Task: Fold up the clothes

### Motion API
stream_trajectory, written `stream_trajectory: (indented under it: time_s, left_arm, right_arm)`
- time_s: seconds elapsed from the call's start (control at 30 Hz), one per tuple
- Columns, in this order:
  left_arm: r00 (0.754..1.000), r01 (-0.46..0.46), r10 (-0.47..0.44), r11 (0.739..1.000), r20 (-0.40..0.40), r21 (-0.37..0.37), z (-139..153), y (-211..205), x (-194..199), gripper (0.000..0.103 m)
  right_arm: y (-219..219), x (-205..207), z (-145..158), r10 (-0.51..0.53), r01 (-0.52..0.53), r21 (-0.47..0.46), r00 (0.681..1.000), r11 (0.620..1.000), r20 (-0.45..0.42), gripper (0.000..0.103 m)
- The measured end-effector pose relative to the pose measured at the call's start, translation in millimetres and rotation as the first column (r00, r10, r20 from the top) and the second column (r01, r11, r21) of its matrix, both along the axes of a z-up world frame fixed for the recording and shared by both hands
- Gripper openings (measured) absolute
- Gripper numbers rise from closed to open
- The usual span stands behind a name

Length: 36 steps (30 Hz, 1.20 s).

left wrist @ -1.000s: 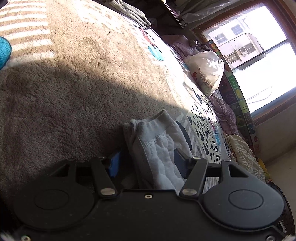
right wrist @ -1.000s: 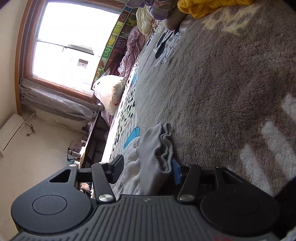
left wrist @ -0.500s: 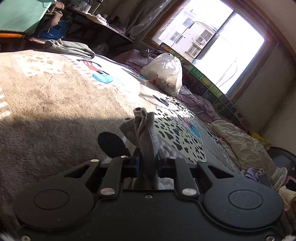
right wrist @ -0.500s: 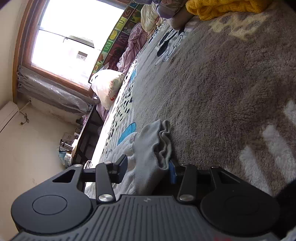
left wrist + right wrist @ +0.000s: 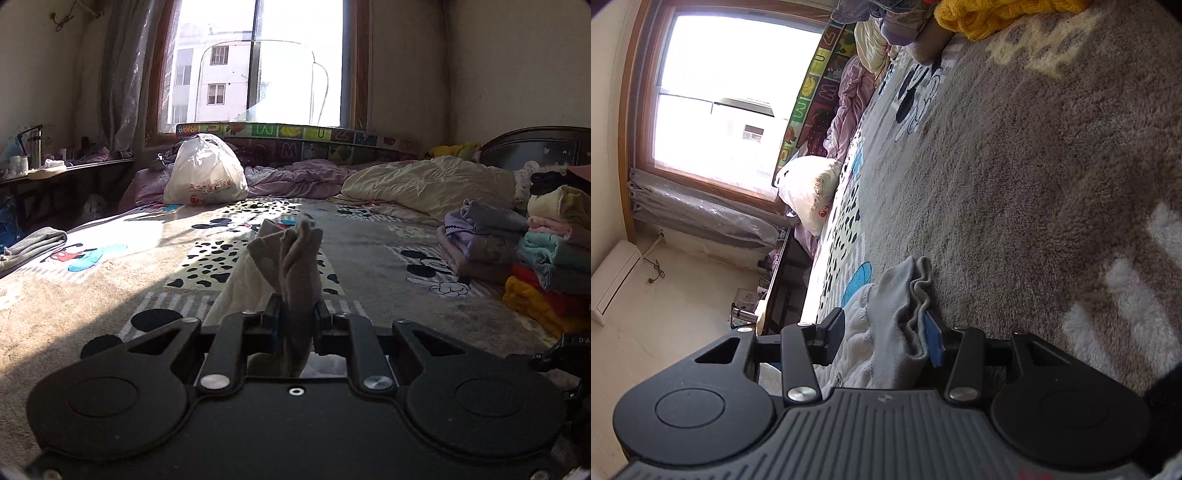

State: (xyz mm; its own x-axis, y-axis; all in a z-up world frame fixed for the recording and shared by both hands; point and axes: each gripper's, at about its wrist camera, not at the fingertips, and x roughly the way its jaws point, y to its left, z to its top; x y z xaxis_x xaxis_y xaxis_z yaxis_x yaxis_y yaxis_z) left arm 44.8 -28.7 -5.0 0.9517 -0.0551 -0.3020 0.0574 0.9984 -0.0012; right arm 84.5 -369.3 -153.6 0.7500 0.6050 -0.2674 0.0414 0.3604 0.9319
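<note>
The left gripper (image 5: 295,317) has its fingers pinched tight on a bunched fold of the grey garment (image 5: 291,266), which stands up between them and rises above the fingertips, a paler part of it trailing down to the left toward the blanket (image 5: 110,295). The right gripper (image 5: 882,339) stands wide apart, with the garment (image 5: 897,321) lying in the gap: the cloth presses against the blue pad (image 5: 932,339) of the finger nearest the blanket, while the other, black finger (image 5: 831,334) sits just beside the white quilted inside of the garment without clearly squeezing it, so nothing is clamped there. In the right wrist view the garment lies on the brown fleece blanket (image 5: 1034,184), its folded edge pointing away from the camera. In the left wrist view a stack of folded clothes (image 5: 546,266) stands at the right on the bed, well apart from the held garment, and a smaller purple and grey pile (image 5: 476,240) sits just beside it. A white plastic bag (image 5: 205,173) rests near the window (image 5: 258,62), with rumpled bedding (image 5: 424,184) beside it, and another grey folded piece (image 5: 33,243) lies at the far left edge of the bed.
</note>
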Motion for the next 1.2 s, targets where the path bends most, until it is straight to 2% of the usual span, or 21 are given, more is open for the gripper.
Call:
stream_trajectory:
  time_s: [0.17, 0.3, 0.5, 0.63, 0.87, 1.0, 1.07, 1.1, 1.2]
  left_arm:
    - [0.996, 0.094, -0.092, 0.991, -0.024, 0.099, -14.8, -42.1, 3.2, 0.014]
    - [0.987, 0.160, -0.157, 0.960, -0.033, 0.228, -28.5, -78.2, 2.0, 0.014]
    - [0.969, 0.242, -0.241, 0.887, -0.052, 0.392, -50.6, -122.9, -7.7, 0.014]
    - [0.955, 0.278, -0.291, 0.829, -0.051, 0.486, -63.5, -142.5, -17.1, 0.014]
    - [0.943, 0.306, -0.322, 0.740, -0.085, 0.599, -83.7, -165.6, -21.8, 0.014]
    - [0.939, 0.326, -0.322, 0.725, -0.120, 0.607, -91.4, -171.0, -18.6, 0.016]
    - [0.926, 0.359, -0.357, 0.734, -0.123, 0.577, -88.5, -169.3, -21.1, 0.028]
    - [0.917, 0.382, -0.379, 0.745, -0.125, 0.547, -84.5, -167.0, -23.2, 0.040]
    - [0.897, 0.426, -0.426, 0.766, -0.117, 0.481, -68.8, -157.6, -30.9, 0.041]
  right_arm:
    - [-3.4, 2.7, -2.3, -0.006, 0.006, 0.025, 1.000, 1.000, -0.005, 0.047]
    - [-6.5, 3.5, -4.3, -0.007, 0.008, 0.053, 1.000, 0.999, -0.013, 0.047]
    - [-8.6, 4.5, -7.3, -0.009, 0.011, 0.081, 1.000, 0.997, -0.018, 0.047]
    - [-10.3, 3.9, -10.1, -0.015, 0.017, 0.104, 1.000, 0.994, -0.021, 0.047]
    - [-13.1, 1.6, -11.0, -0.036, 0.038, 0.125, 0.999, 0.991, -0.019, 0.048]
    - [-17.9, -1.4, -7.4, -0.067, 0.067, 0.110, 0.998, 0.992, -0.003, 0.051]
    - [-19.4, -2.4, -4.1, -0.080, 0.079, 0.084, 0.997, 0.993, 0.008, 0.052]
    - [-19.8, -2.8, -1.5, -0.084, 0.083, 0.065, 0.996, 0.994, 0.017, 0.052]
    - [-21.8, -3.5, 4.7, -0.084, 0.083, 0.030, 0.995, 0.996, 0.045, 0.052]
